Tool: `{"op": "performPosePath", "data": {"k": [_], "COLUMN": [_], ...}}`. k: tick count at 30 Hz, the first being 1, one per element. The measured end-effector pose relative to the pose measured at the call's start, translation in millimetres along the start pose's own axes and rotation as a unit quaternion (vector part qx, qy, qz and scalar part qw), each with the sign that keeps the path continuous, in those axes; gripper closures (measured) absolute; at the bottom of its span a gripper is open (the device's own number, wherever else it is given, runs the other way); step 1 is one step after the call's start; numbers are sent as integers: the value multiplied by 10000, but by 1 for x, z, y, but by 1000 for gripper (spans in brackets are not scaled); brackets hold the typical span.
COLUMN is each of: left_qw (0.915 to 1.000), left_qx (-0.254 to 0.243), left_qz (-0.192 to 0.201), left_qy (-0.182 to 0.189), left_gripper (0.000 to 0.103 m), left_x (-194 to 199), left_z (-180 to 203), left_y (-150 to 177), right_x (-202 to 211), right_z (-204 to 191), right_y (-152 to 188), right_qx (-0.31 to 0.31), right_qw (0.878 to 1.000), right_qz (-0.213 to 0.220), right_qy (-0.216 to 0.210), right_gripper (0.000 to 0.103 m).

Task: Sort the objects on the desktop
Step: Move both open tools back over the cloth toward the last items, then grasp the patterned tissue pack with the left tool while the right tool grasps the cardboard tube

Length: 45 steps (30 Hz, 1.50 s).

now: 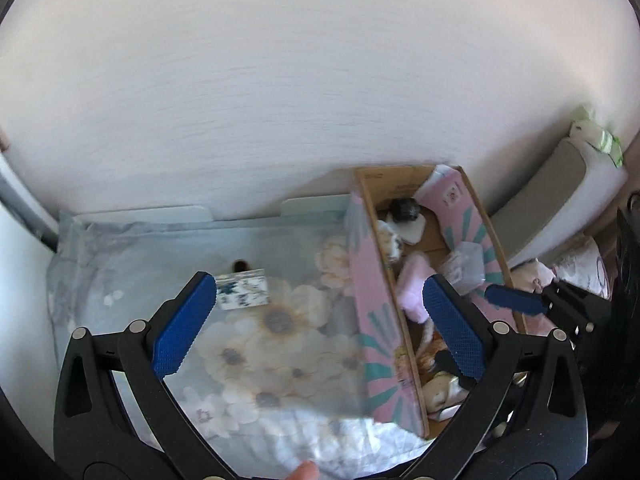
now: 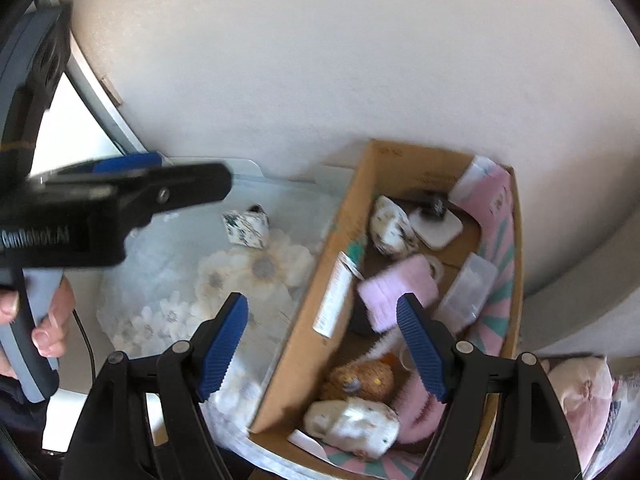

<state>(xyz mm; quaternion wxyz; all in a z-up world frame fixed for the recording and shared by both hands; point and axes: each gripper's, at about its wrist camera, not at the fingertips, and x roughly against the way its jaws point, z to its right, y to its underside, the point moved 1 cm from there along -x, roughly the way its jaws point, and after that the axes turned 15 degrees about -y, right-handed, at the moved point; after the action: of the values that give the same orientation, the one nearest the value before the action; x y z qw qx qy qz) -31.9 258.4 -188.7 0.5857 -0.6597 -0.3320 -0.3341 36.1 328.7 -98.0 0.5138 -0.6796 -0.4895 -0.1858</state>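
Your left gripper (image 1: 320, 320) is spread wide with nothing between its blue pads, hanging over the table (image 1: 132, 248) and its floral cloth (image 1: 260, 344). Your right gripper (image 2: 322, 346) is also spread and empty, straddling the near wall of the cardboard box (image 2: 304, 332).

The one thing left out on the cloth is a small white block with a blue print (image 1: 243, 291), at centre left of the left wrist view, just past the left pad; a small dark object (image 1: 240, 266) sits right behind it.

The box fills the right half of both views and is crowded: a pink sponge-like pad (image 2: 396, 292), a clear plastic case (image 2: 468, 288), a white speckled lump (image 2: 390, 226), an orange plush toy (image 2: 362, 380) and a white cloth bundle (image 2: 356, 422). In the right wrist view, your left hand (image 2: 48, 320) and its gripper body block the upper left.
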Motion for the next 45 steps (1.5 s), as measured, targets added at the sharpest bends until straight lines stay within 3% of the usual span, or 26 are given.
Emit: {"op": "performPosePath", "data": {"k": [9,13,16,21,24,29,33,37,43,45], "left_qw": [9992,9982,9971,9906,9859,9828,9851,9872,9891,9898], "left_qx": [269,415,667,1263,1507,1602,1474,1410,1277,1249], "left_qz": [-180,-395,-280,41,111,258,299,391,469,460], "left_qy": [-253,-154,-251,-515,-716,-885,-836,-637,-555,-504], "left_gripper": [0,0,0,0,0,0,14,42,44,44], "left_x": [-26,-58,-87,-125,-143,-161,-166,-164,-155,-149], "left_z": [-57,-60,-57,-51,-48,-44,-42,-40,-38,-37], "left_y": [22,40,51,64,68,71,71,71,77,79], "right_x": [-15,-39,-72,-128,-152,-188,-206,-219,-237,-242], "right_z": [0,-2,4,17,20,17,14,12,9,8], "right_y": [-51,-78,-99,-124,-129,-120,-118,-116,-114,-112], "right_qx": [518,1259,1436,1017,656,191,24,-48,-152,-201], "right_qw": [9968,9877,9806,9806,9824,9800,9779,9749,9725,9716], "right_qz": [-453,-862,-1270,-1538,-1475,-1608,-1705,-1875,-1980,-2009], "right_qy": [-396,-330,-418,-672,-940,-1160,-1214,-1198,-1215,-1238], "right_gripper": [30,30,30,30,30,30,30,30,31,35]}}
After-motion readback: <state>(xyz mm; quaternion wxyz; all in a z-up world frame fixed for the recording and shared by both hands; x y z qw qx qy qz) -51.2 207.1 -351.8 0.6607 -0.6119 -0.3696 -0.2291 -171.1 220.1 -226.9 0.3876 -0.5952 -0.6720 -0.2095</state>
